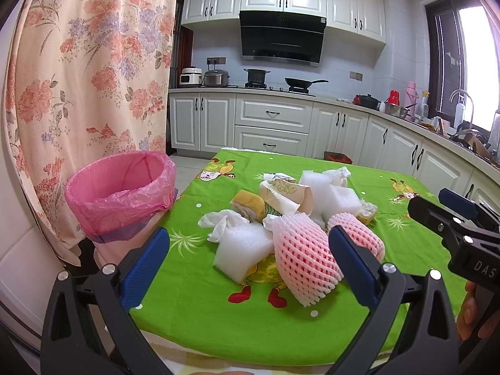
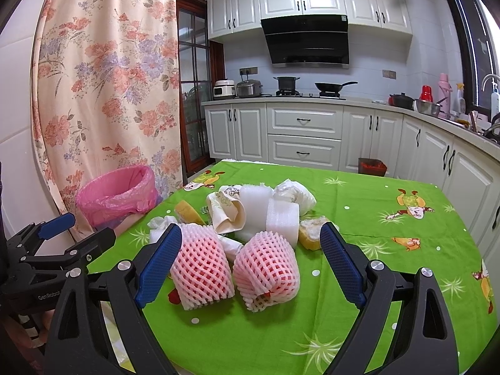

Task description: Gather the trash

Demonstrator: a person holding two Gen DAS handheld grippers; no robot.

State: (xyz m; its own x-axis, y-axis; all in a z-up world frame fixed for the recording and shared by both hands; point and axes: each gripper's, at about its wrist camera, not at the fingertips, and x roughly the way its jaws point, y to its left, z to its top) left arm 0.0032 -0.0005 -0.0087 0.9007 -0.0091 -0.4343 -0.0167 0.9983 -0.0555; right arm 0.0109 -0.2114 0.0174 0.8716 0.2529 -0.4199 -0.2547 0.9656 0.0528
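A heap of trash lies on the green cartoon tablecloth (image 1: pixel 218 328). It holds two pink foam fruit nets (image 1: pixel 304 262) (image 1: pixel 359 231), white foam blocks (image 1: pixel 242 250), crumpled tissue (image 1: pixel 218 222), a crushed paper cup (image 1: pixel 284 193) and bread pieces (image 1: pixel 247 204). My left gripper (image 1: pixel 250 265) stands open just short of the near foam block and net. My right gripper (image 2: pixel 250 261) is open too, its fingers either side of the two nets (image 2: pixel 203 268) (image 2: pixel 267 268) without touching them. A bin with a pink liner (image 1: pixel 125 193) (image 2: pixel 120 193) stands off the table's left edge.
A floral curtain (image 1: pixel 78 93) hangs behind the bin. White kitchen cabinets and a counter (image 2: pixel 303 125) with pots run along the back and right. A small bin with a red bag (image 2: pixel 372 167) sits on the floor beyond the table. A hand (image 1: pixel 472 312) holds the right gripper.
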